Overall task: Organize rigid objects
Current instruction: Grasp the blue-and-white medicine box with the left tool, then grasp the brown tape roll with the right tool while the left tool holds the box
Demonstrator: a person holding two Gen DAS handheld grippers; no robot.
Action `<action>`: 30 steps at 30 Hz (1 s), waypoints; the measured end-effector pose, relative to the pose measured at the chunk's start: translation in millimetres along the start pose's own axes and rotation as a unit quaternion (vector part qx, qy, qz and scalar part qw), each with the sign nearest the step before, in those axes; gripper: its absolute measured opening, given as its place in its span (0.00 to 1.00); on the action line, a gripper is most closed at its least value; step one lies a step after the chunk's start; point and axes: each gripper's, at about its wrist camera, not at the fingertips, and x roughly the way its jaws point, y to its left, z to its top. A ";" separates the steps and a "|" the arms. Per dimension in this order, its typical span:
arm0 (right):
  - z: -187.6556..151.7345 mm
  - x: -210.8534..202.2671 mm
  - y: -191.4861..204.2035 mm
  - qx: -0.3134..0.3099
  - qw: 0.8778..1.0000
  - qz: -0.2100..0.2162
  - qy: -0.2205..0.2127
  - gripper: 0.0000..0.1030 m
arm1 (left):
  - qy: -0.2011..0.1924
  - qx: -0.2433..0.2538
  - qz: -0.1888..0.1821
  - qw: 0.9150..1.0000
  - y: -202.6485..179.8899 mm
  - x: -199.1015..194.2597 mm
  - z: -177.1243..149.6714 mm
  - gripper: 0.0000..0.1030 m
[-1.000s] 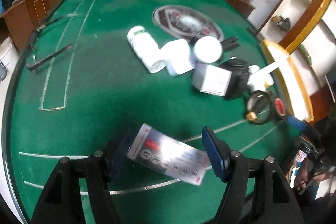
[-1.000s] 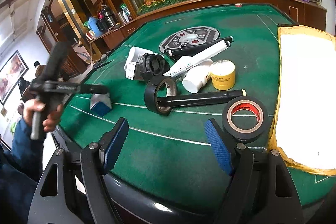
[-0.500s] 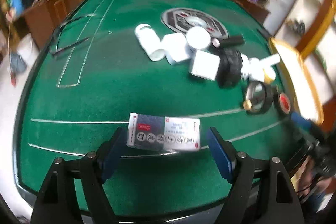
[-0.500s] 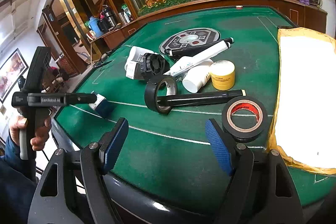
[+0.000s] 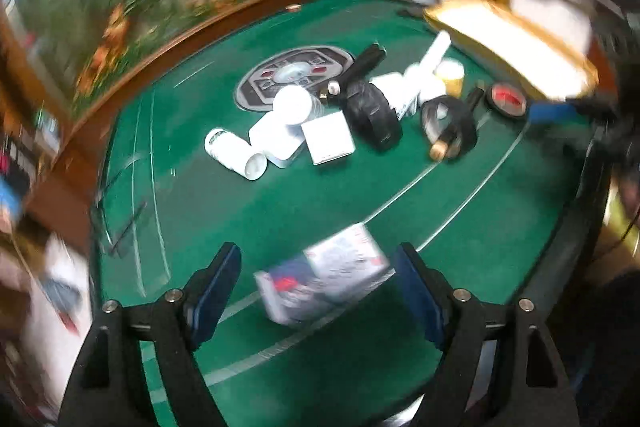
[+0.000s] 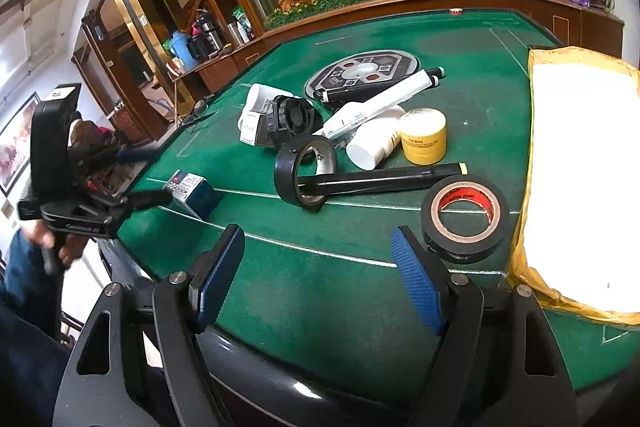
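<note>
1. Left gripper (image 5: 318, 283): jaws spread wide, holding nothing. The blue-and-white carton (image 5: 324, 281) lies flat on the green counter (image 5: 280, 211) between the two pads, with a gap on each side. This view is motion-blurred.
2. From the right wrist view, the same carton (image 6: 194, 189) sits near the counter's left edge, just beside the left gripper's tips.
3. Right gripper (image 6: 318, 277): jaws wide open, empty, hovering over the counter's near edge.
4. Black tape roll with red core (image 6: 466, 217) lies flat just beyond the right pad.
5. Second black tape roll (image 6: 306, 171) stands on edge; a black rod (image 6: 384, 179) runs through it.
6. Behind these: yellow jar (image 6: 424, 135), white bottle (image 6: 374, 143) on its side, white tube (image 6: 380, 105), small black fan (image 6: 292, 119), clustered and touching.
7. Padded envelope (image 6: 580, 179) covers the counter's right side.
</note>
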 end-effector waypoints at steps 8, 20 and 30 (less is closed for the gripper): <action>0.7 -3.1 8.1 -0.009 1.000 -0.007 -0.002 0.75 | 0.035 0.135 -0.056 0.989 -5.2 39.4 -11.2 0.80; 29.6 27.4 37.5 -0.029 0.998 -0.045 0.017 0.75 | 0.015 -0.060 -0.032 0.998 -21.3 40.6 -1.2 0.34; 42.7 77.2 46.2 -0.031 0.988 -0.145 0.052 0.18 | 0.006 -0.115 -0.059 0.992 -10.4 41.4 -6.5 0.35</action>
